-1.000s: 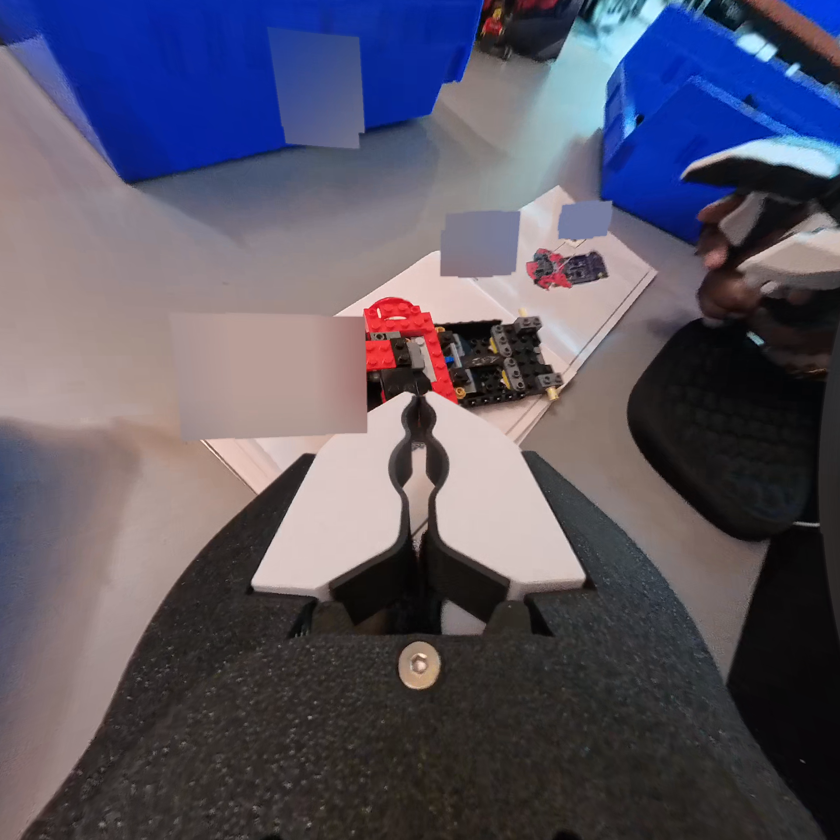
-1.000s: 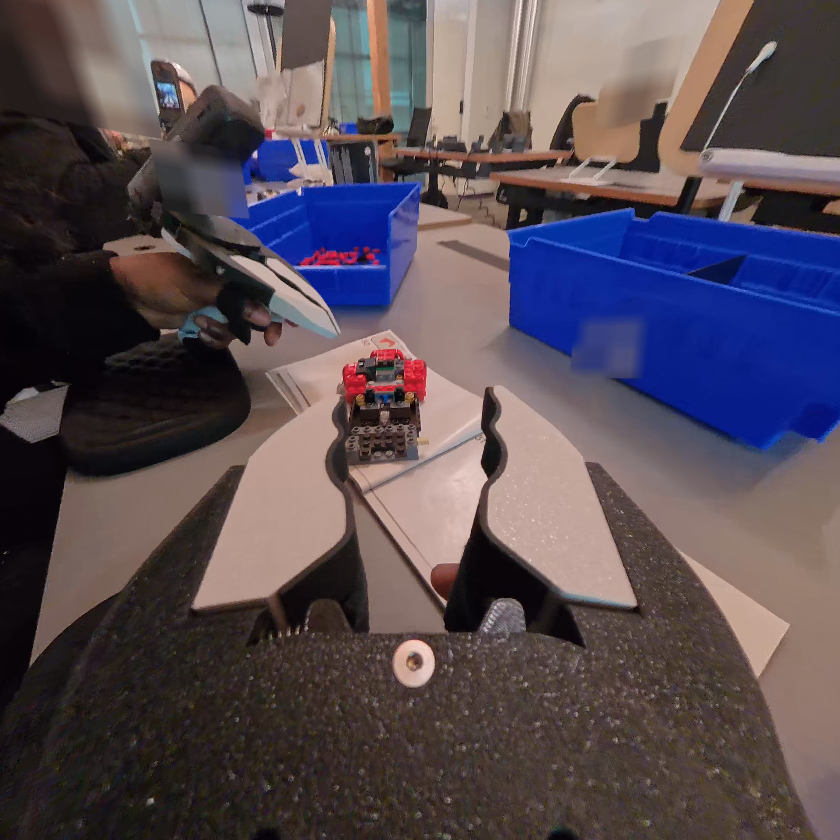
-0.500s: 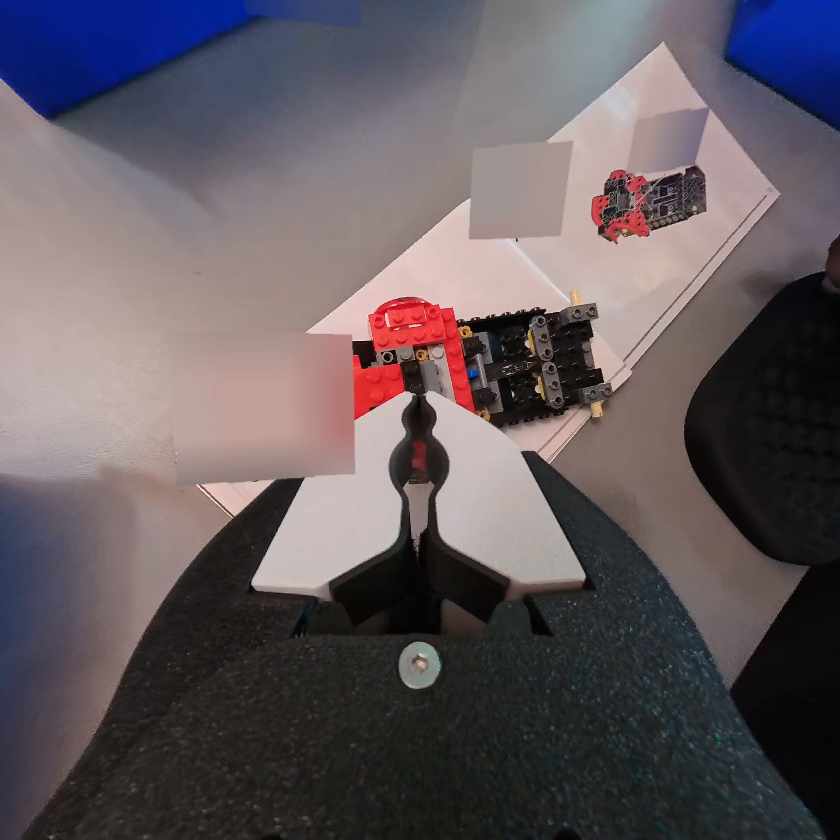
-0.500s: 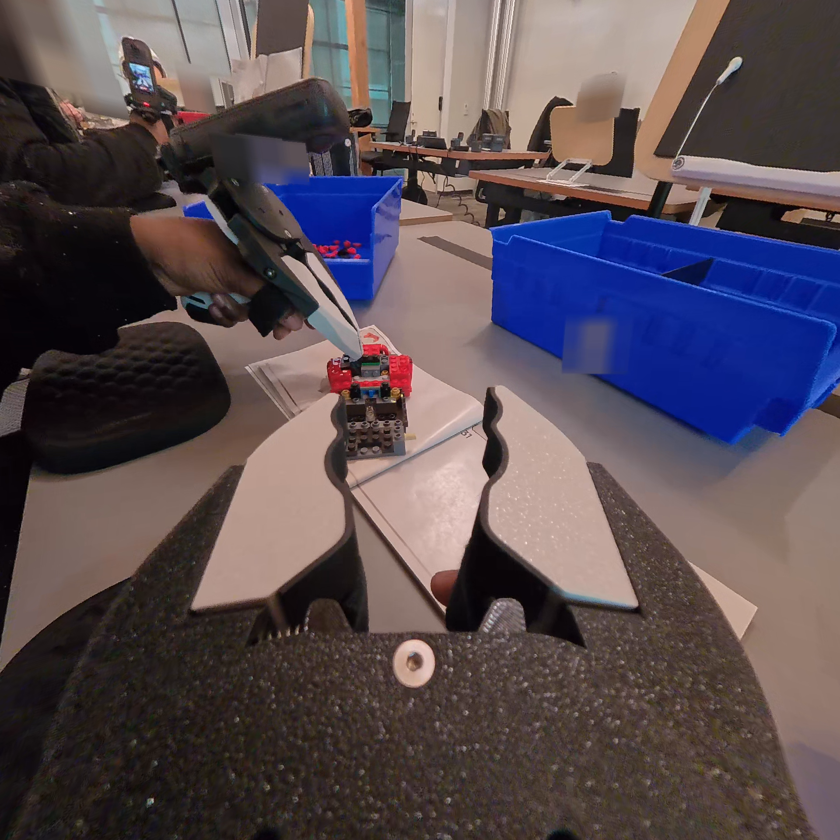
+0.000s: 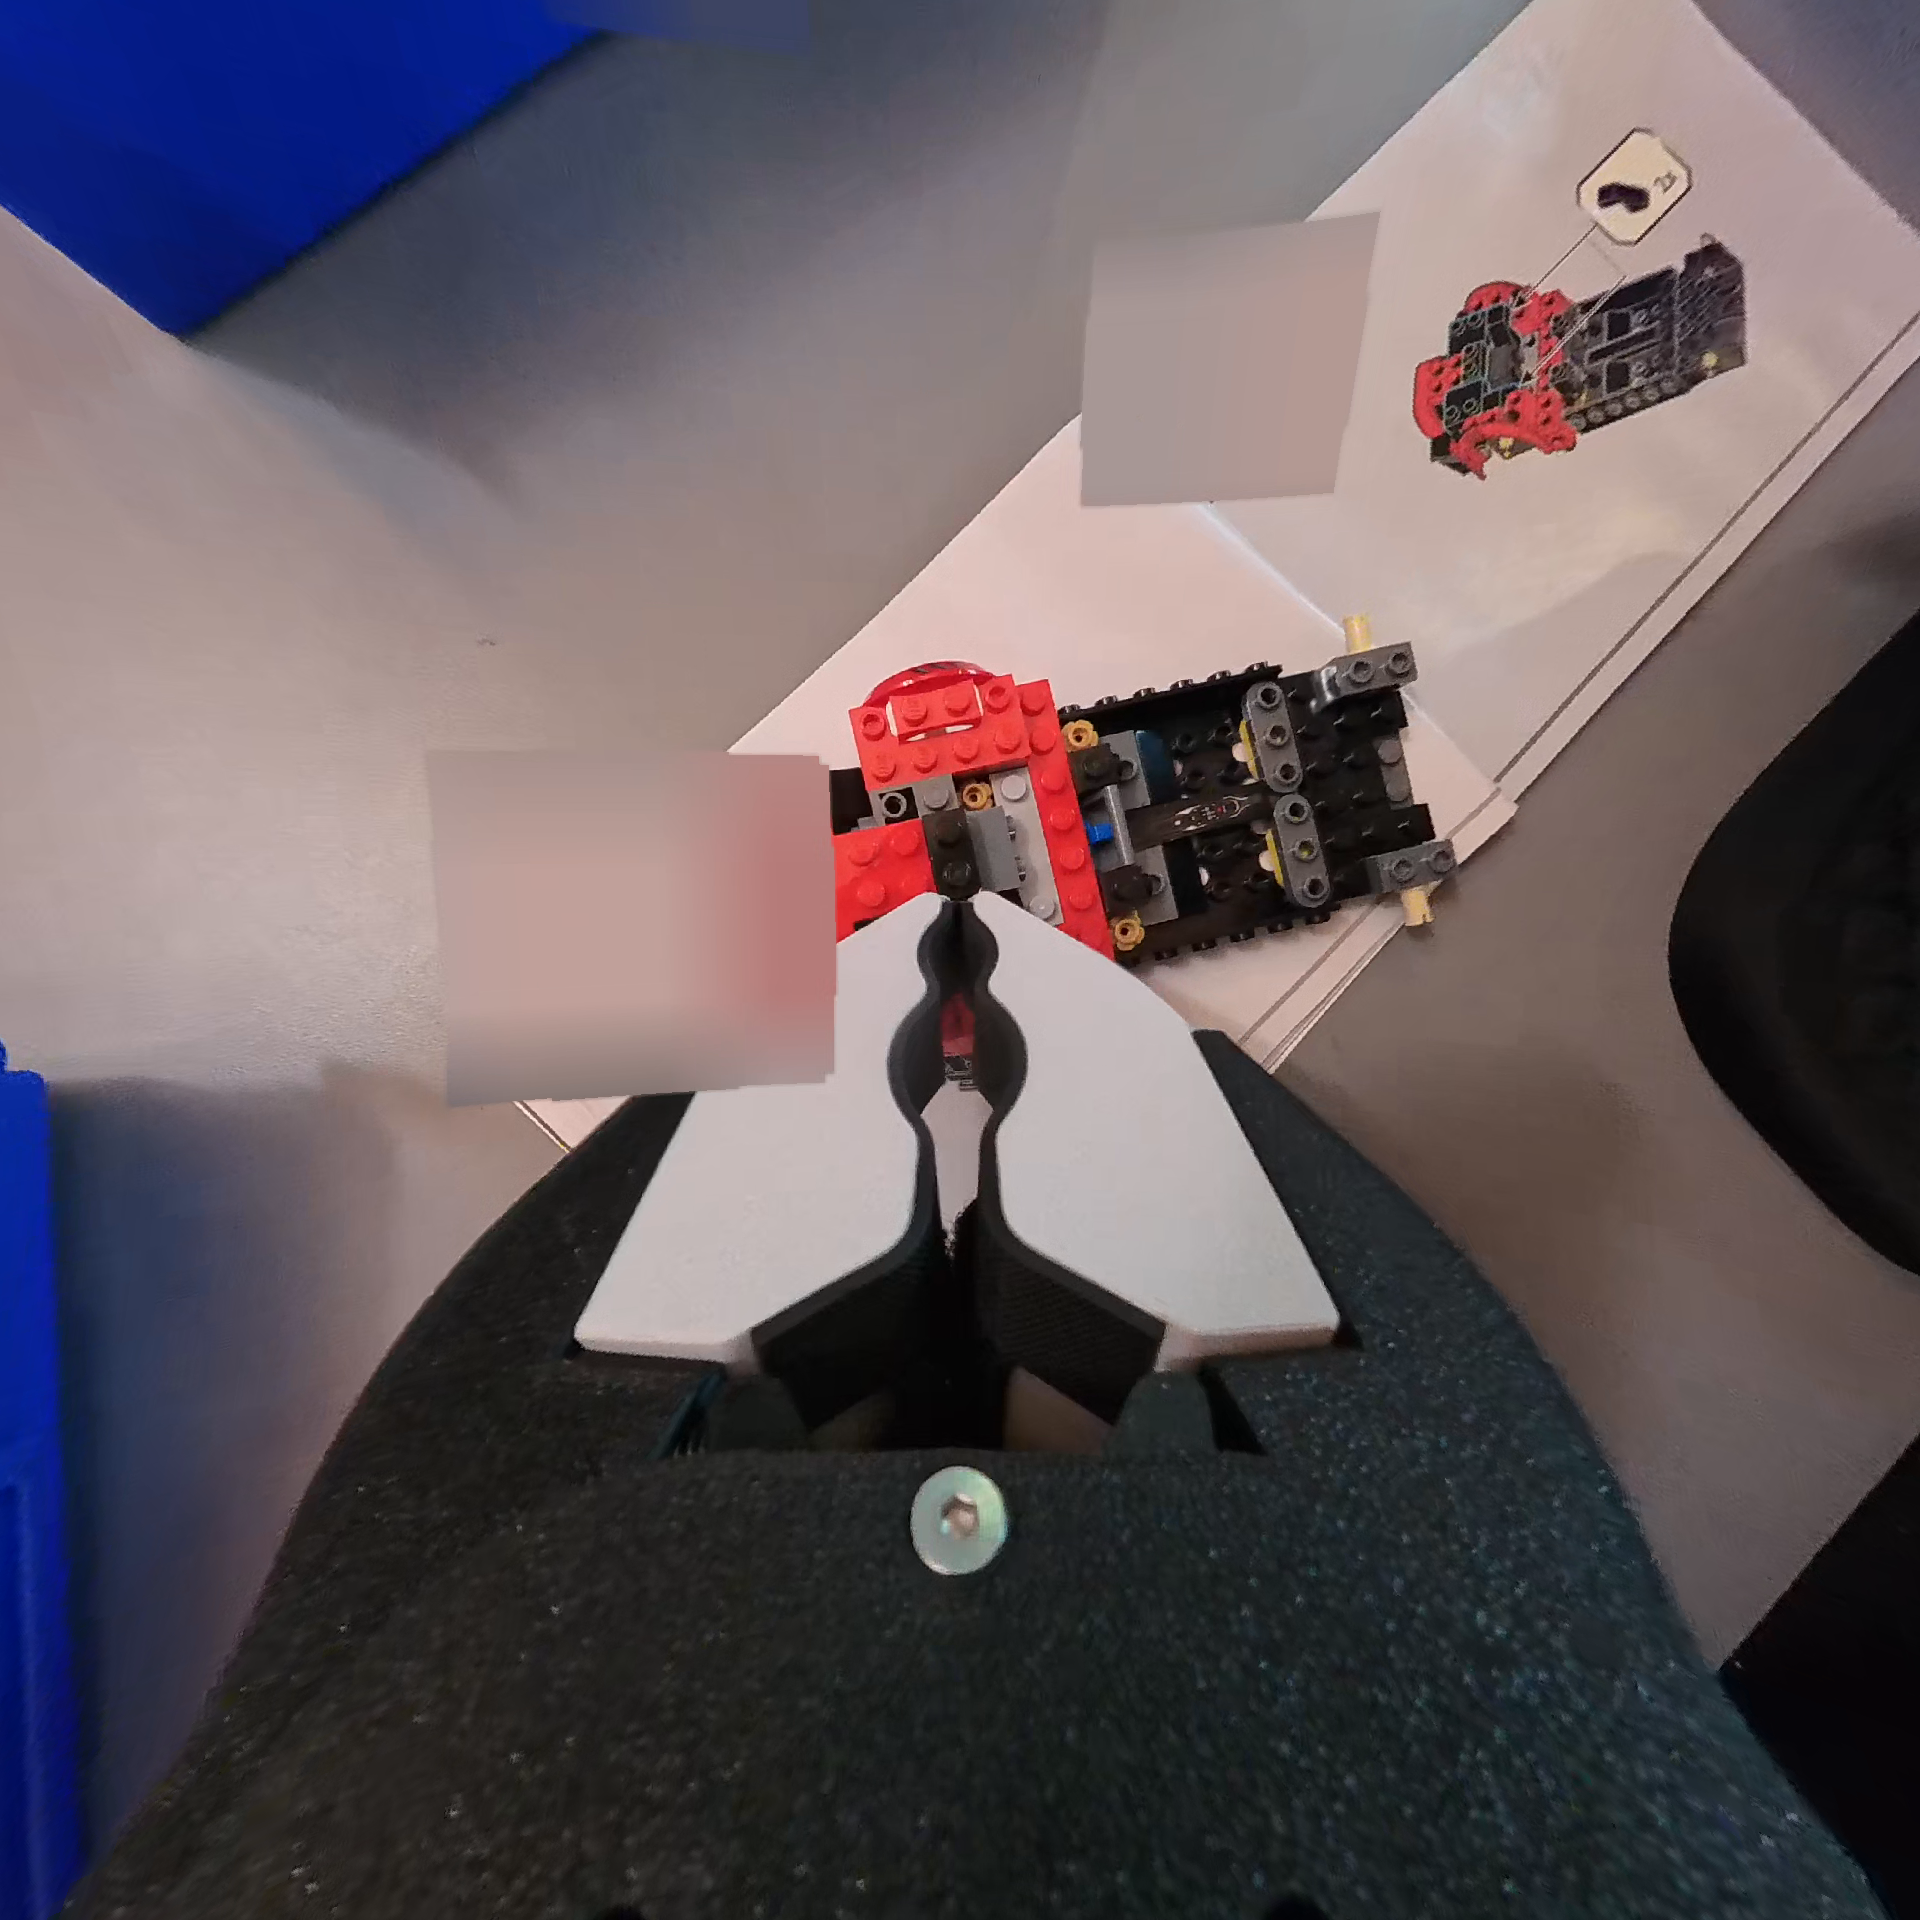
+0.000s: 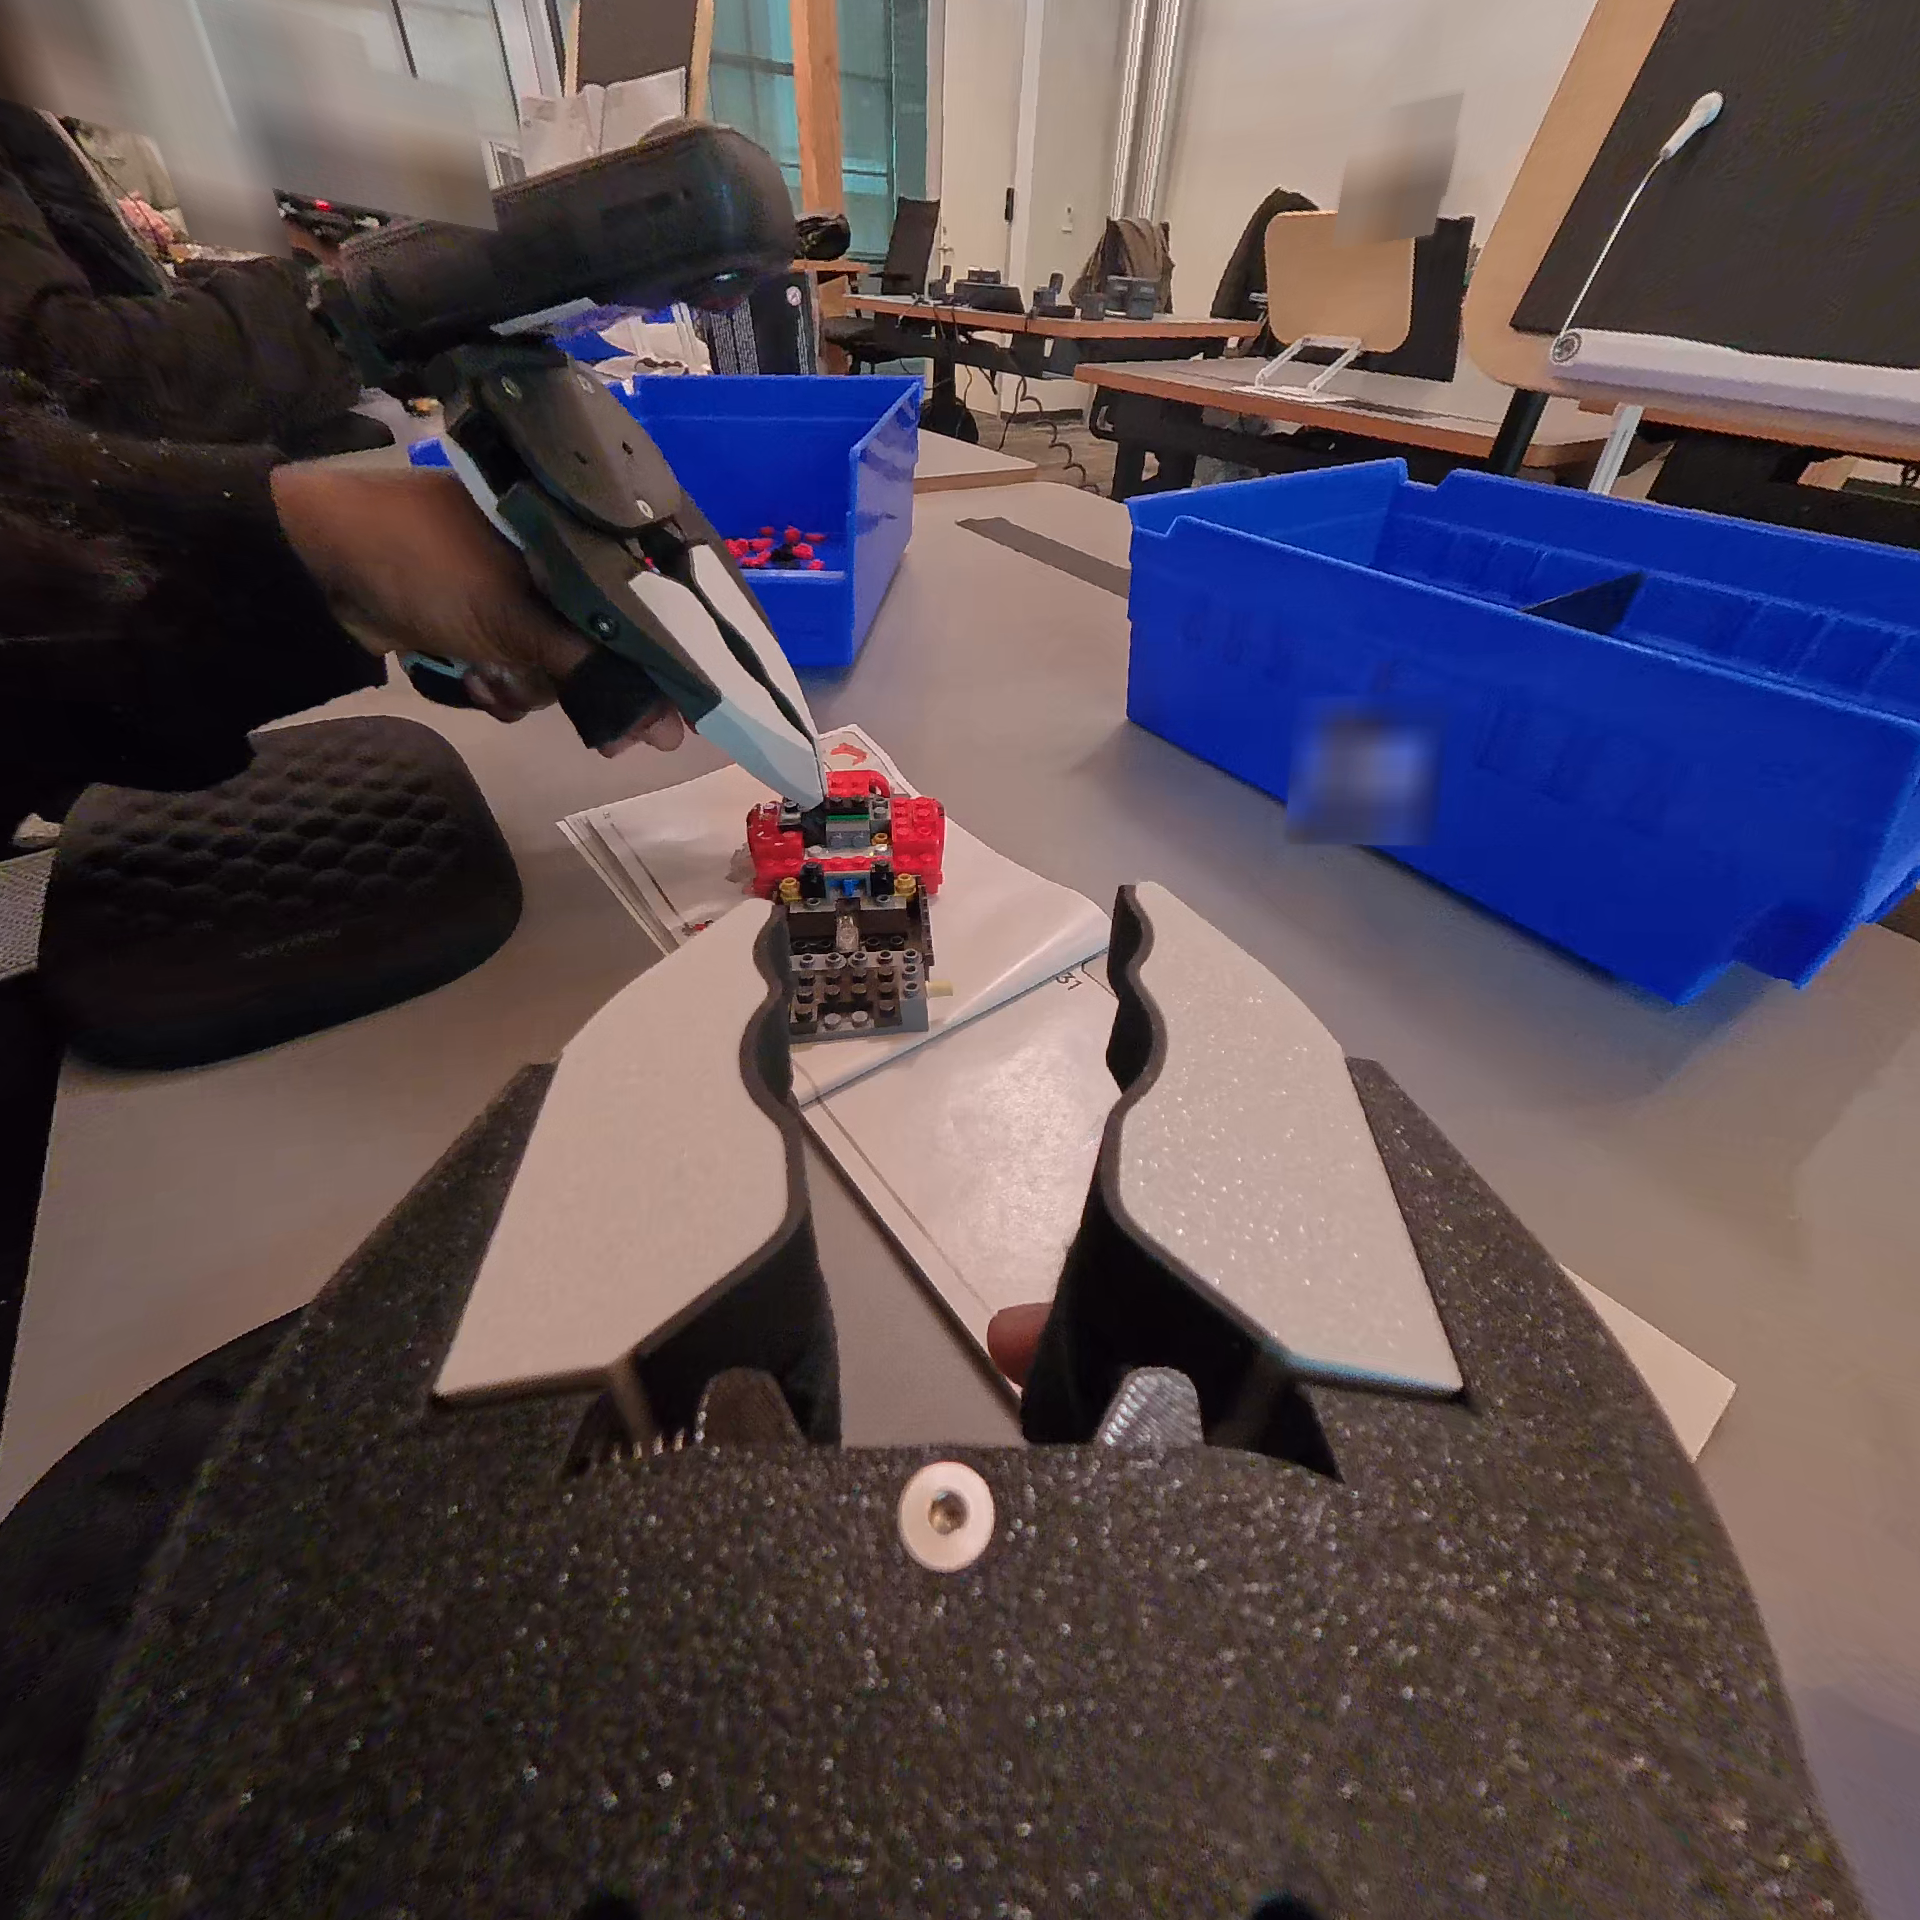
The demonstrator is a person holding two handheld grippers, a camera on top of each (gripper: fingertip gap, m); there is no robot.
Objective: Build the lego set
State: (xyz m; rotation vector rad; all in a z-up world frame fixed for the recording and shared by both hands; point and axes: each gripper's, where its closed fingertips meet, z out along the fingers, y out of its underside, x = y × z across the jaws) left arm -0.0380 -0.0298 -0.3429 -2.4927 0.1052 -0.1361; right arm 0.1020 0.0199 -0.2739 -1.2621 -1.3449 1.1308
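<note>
- Lego car: a partly built red-and-black model, lying on the open booklet on the grey table.
- Left gripper: jaws closed, tips pressed on a small black piece at the car's red front; whether the piece is pinched between them cannot be told.
- Right gripper: jaws open and empty, held low just behind the car's black rear end.
- Bins: small bin with red pieces beyond the car; large bin on the right.
- Black pad: beside the booklet, under the person's hand.
</note>
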